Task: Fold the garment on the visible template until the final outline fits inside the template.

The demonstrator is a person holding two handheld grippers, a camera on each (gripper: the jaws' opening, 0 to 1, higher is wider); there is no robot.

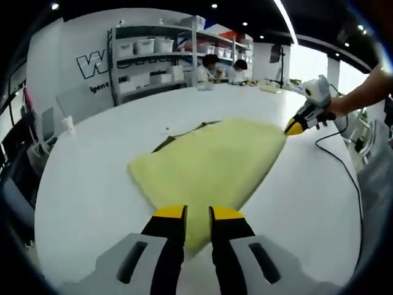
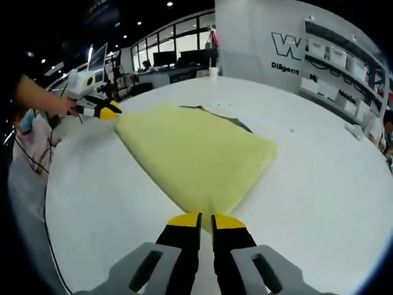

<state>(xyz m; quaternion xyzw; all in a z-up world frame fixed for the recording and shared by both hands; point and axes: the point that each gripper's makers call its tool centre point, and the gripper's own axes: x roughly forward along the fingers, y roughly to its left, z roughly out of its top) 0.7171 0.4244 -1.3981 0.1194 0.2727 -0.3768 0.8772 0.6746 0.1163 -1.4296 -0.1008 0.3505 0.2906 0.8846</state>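
Claw tips of my left claw (image 1: 197,213) sit pinched together on the near corner of the yellow garment (image 1: 209,158), the fabric caught between the yellow pads so that corner cannot slip while I work. My right claw (image 2: 201,220) does the same at the opposite corner, jaws closed on the cloth's point; in the left gripper view I see it across the garment, held in my hand (image 1: 331,112) with its cable (image 1: 344,166) trailing over the white tabletop (image 1: 86,184). Holding two opposite corners like this keeps the cloth stretched flat between my hands, which I judge is the set-up for carrying one side over in a fold. The garment lies spread on the tabletop, roughly in a diamond, and a dark template (image 2: 222,117) peeks out from under its far edge, mostly covered, so the outline is too large for it yet.
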